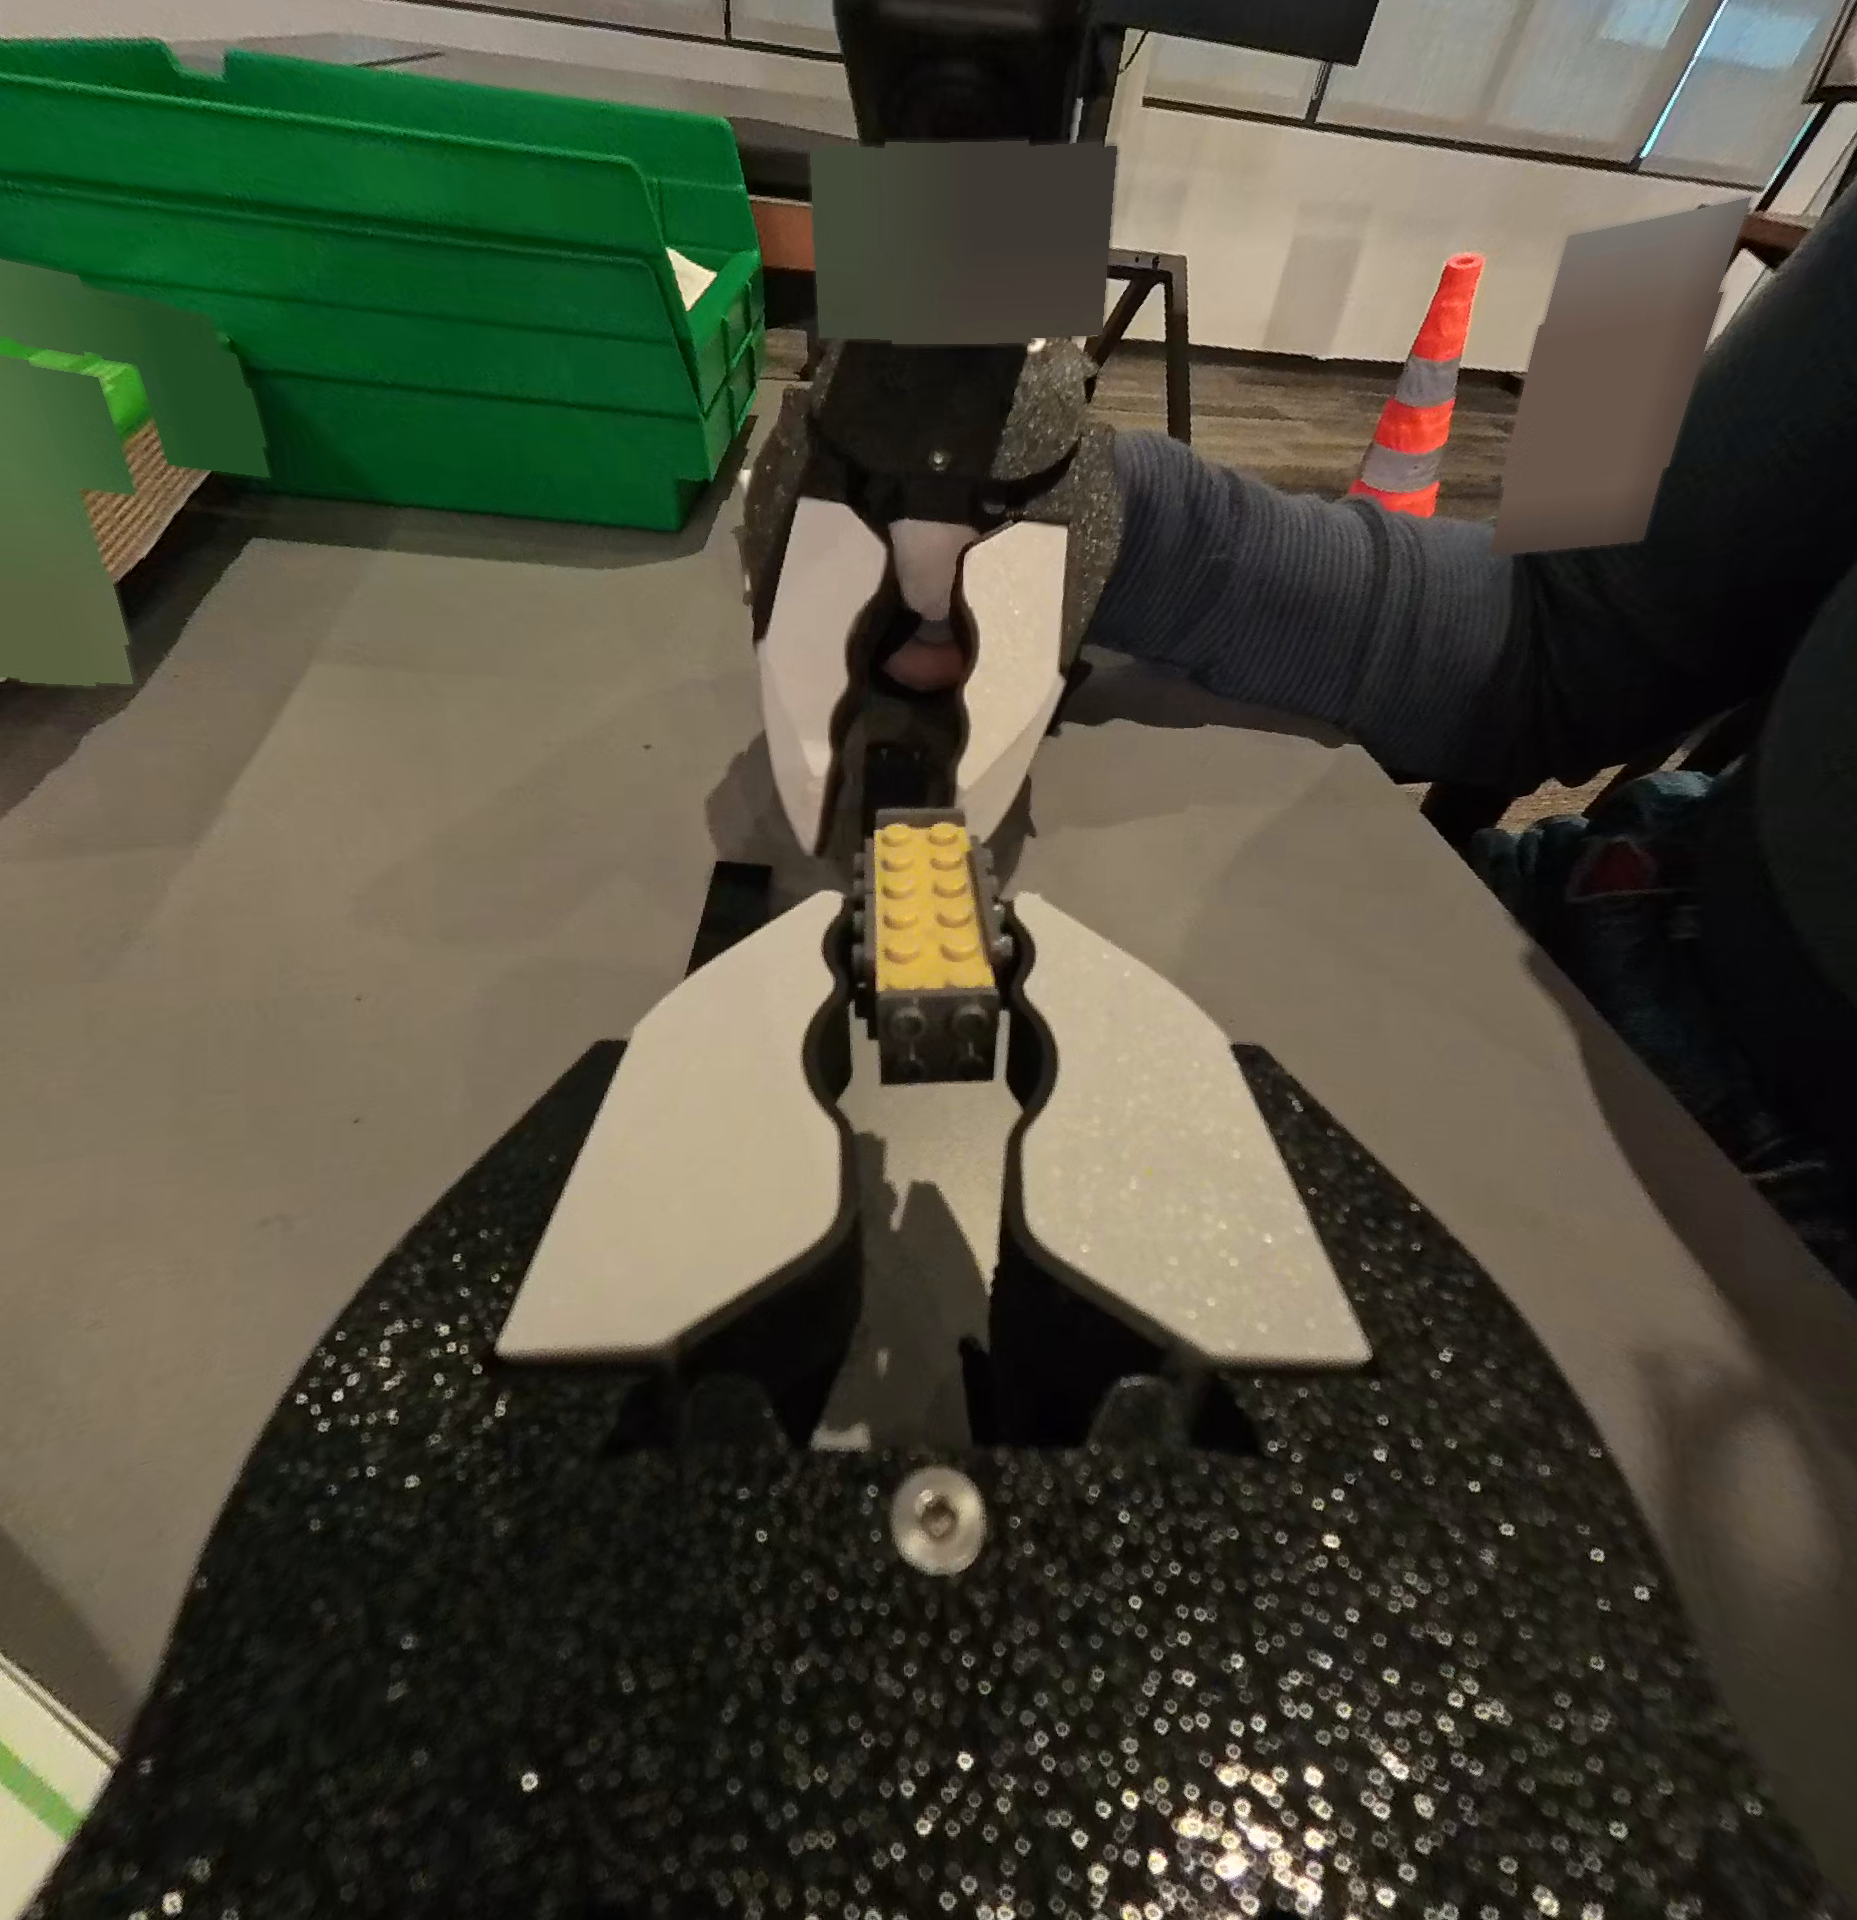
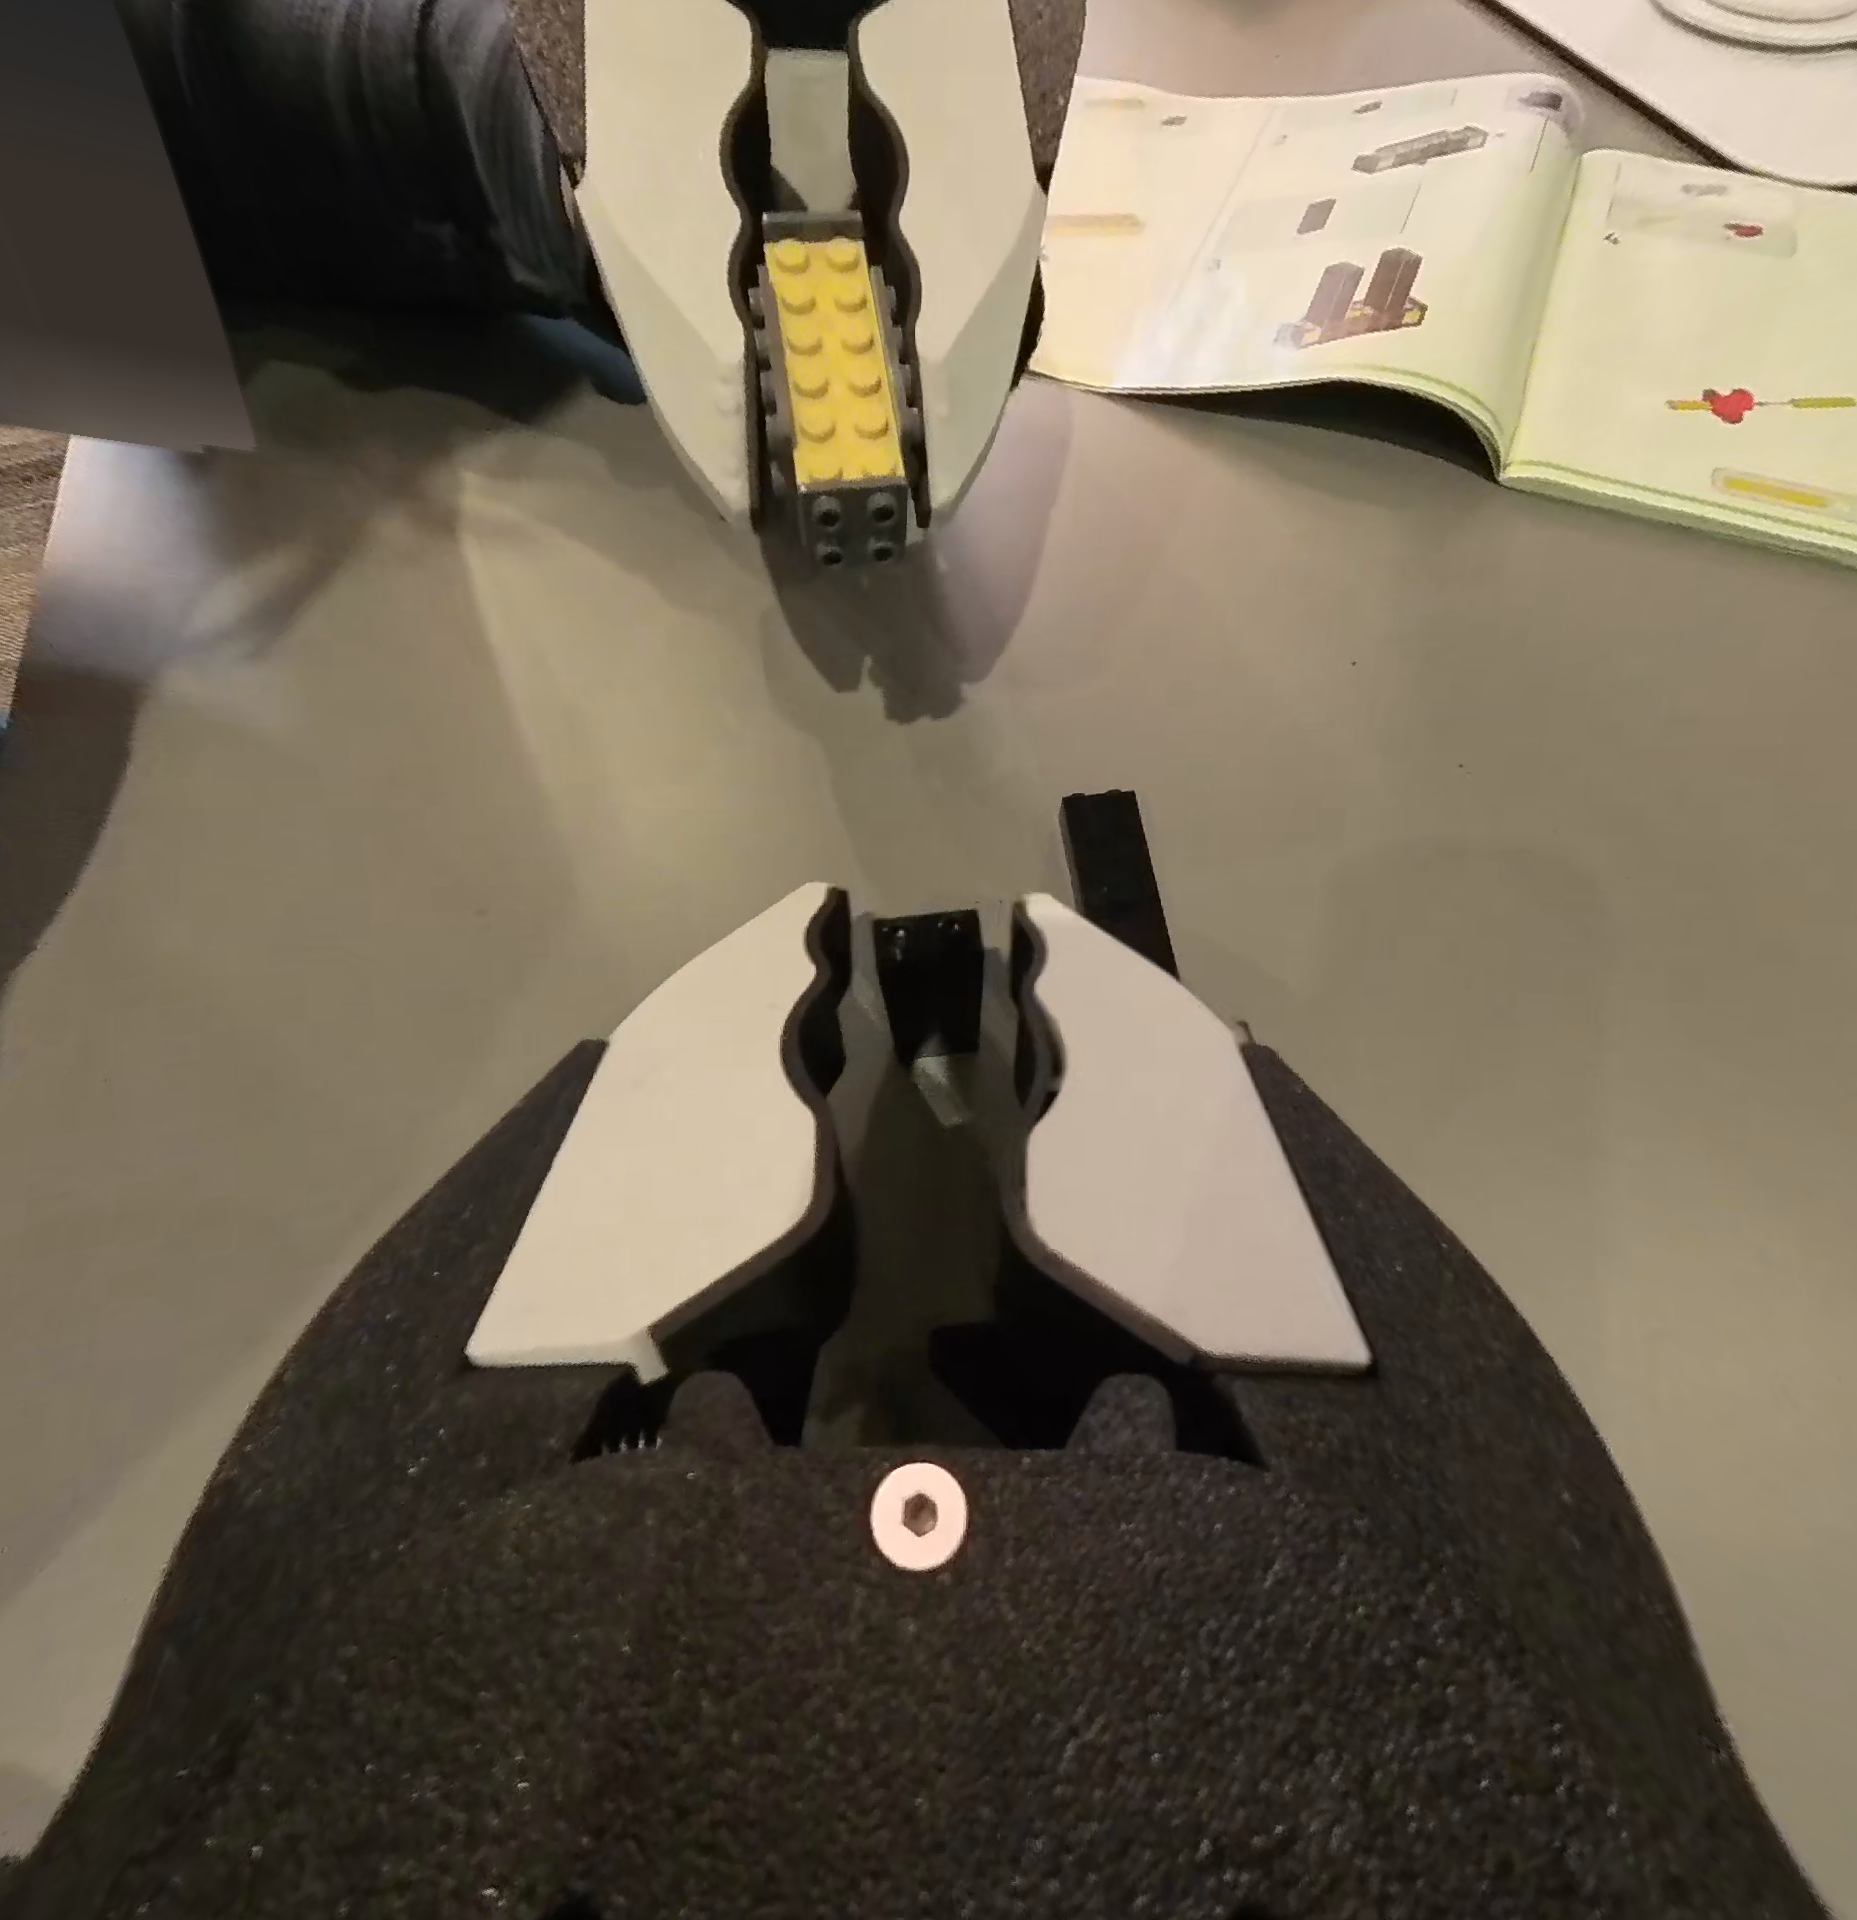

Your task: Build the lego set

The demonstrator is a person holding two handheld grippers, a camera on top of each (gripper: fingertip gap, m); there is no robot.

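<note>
The left tongs (image 1: 929, 940) are closed on a yellow-and-grey brick assembly (image 1: 932, 935), which sits clamped between the two fingers with its yellow studded face upward and one dark grey end facing the camera. In the right wrist view the same assembly (image 2: 839, 390) is visible in the left tongs (image 2: 841, 499), held above the grey table (image 2: 1423, 831) and casting a shadow on the surface below.

The right tongs (image 2: 929, 920) are closed on a small black brick (image 2: 929, 971), gripped near the fingertips. A long black brick (image 2: 1116, 873) lies flat on the table just beside the right tongs' right finger. The two tongs face each other tip to tip, near but apart; in the left wrist view the right tongs (image 1: 908, 821) sit just behind the assembly.

An open instruction booklet (image 2: 1423, 291) lies towards the table's far right corner in the right wrist view. Green storage bins (image 1: 404, 312) stand at the table's far left edge in the left wrist view. An orange traffic cone (image 1: 1423, 395) stands on the floor beyond the table.
</note>
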